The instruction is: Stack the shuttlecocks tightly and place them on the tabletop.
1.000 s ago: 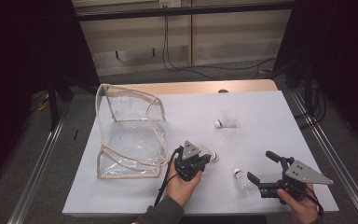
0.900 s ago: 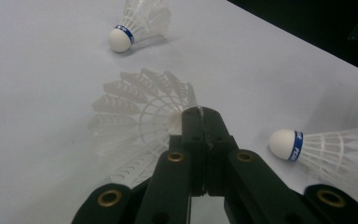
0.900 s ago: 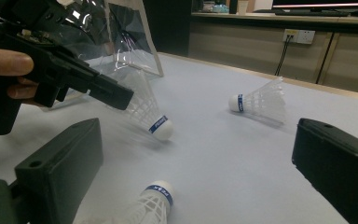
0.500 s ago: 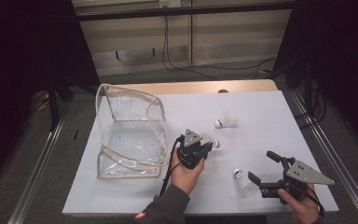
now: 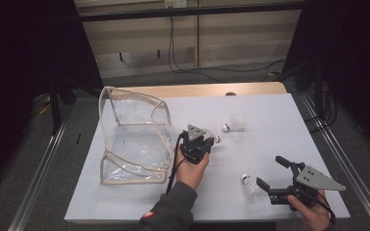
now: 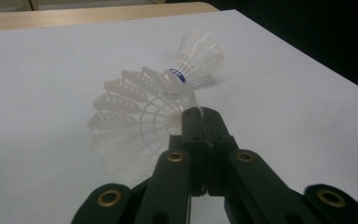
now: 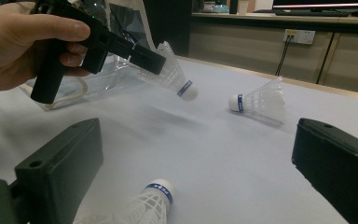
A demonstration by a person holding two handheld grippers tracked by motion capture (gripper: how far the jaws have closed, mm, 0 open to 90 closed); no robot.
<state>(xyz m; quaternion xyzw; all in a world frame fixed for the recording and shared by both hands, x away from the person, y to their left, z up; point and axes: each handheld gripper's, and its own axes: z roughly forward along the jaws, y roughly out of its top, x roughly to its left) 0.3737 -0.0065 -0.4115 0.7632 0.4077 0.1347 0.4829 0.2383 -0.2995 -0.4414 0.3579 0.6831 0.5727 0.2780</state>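
- The left claw [image 5: 211, 142] is clamped on the feather skirt of a shuttlecock [image 6: 135, 126], held just above the white counter [image 5: 270, 144] beside the clear plastic bag [image 5: 130, 139].
- A second shuttlecock [image 5: 234, 124] lies on its side near the held one, apart from it.
- The right claw [image 5: 270, 174] stands wide open with nothing between its jaws; a third shuttlecock [image 5: 251, 186] lies just by them, seemingly untouched.

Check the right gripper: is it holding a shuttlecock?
No. In the right gripper view, the right gripper has its jaws wide apart, and the near shuttlecock lies on the table between them, untouched.
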